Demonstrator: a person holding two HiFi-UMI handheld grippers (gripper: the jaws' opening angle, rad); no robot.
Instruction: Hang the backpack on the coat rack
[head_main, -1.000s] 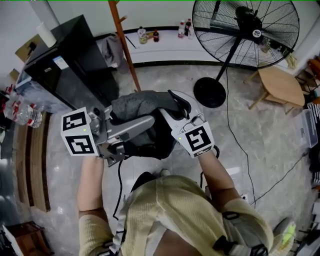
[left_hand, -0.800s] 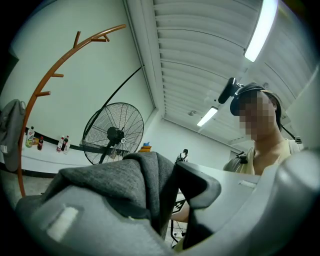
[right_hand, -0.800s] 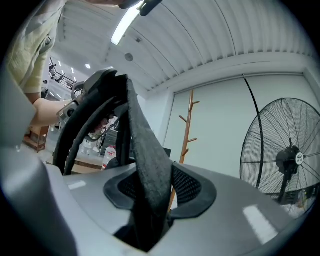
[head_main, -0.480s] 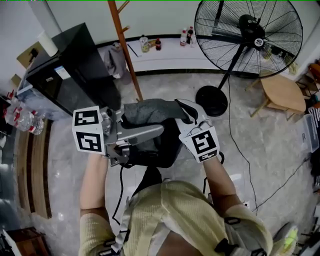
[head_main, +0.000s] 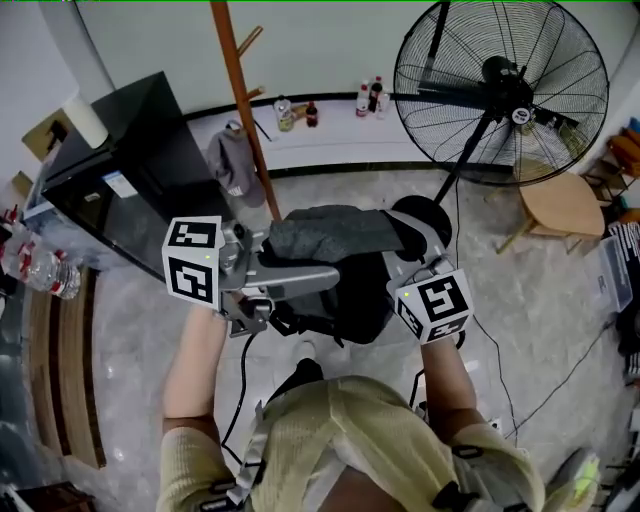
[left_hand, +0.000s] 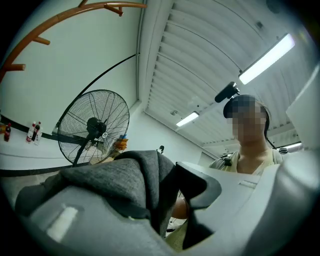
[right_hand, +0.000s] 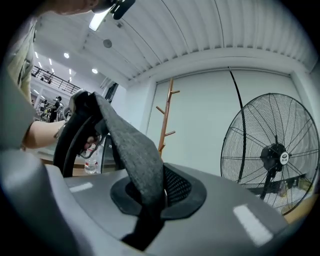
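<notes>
A: Backpack (head_main: 335, 300) – where's it at?
B: Off the floor, slung betw. both sets of jaws. Left gripper (head_main: 333, 277) is clamped on the grey top fabric (left_hand: 115, 180). Right gripper (head_main: 405, 228) jaws have just been closing, pinched on the grey strap (right_hand: 131, 150).
A: Doing it well?
B: Imo: hold both grips tight, lift so the strap loop opens, carry to the coat rack (head_main: 243, 110) ahead of left jaws. Drop loop over a peg (head_main: 252, 38), check it bears wt, then release.
A: Count?
B: 1 backpack, 1 rack, 2 grippers, 1 fan (head_main: 500, 90) beyond right jaws.

Grey-black backpack (head_main: 330, 235) held aloft near orange-brown coat rack (head_main: 244, 110)
</notes>
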